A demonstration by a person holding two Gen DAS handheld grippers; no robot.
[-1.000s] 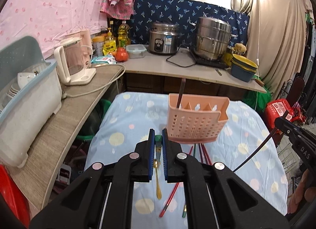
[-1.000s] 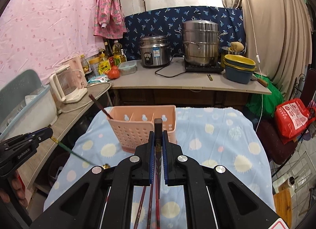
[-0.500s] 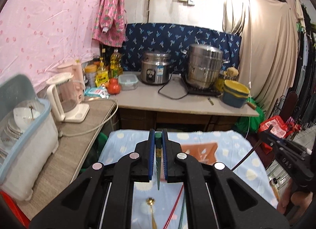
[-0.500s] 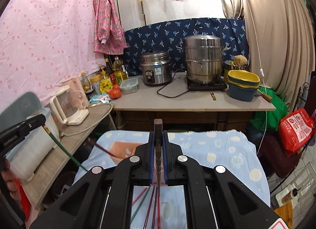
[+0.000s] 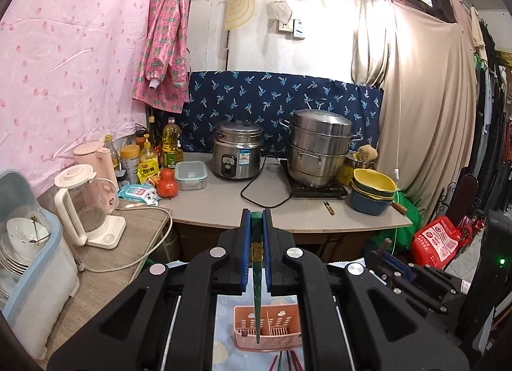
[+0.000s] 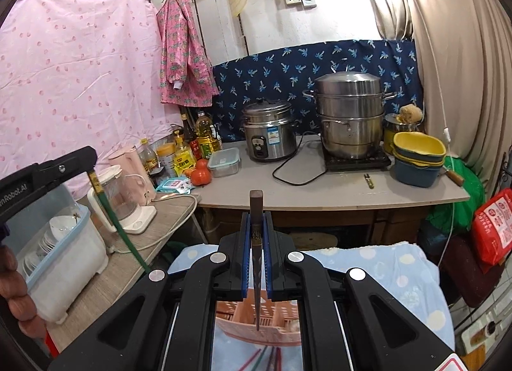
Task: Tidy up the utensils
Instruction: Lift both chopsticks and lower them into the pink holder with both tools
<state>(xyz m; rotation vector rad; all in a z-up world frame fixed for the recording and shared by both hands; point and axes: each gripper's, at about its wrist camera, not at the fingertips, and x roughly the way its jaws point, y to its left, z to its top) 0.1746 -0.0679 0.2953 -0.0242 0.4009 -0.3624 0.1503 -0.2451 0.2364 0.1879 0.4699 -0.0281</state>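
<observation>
I have lifted both grippers over the last second: the pink utensil basket, which stood ahead of me on the table, now sits low between the fingers in each wrist view, seen from above. My left gripper is clamped narrow on 1 green chopstick, which hangs tip-down with its point over the basket's open top. My right gripper is pinched narrow on 1 dark brown chopstick, also upright, its tip over the basket's compartments.

I judge that both sticks are lined up for dropping in, so this is the lowering step; the tips must clear the dividers.

The basket is a perforated plastic box with upright partitions, resting on the pale blue dotted tablecloth. Something dark seems to stand in its left compartment, though I cannot make it out. On the near side of it, several loose red and green chopsticks lie on the cloth, not yet sorted.
</observation>
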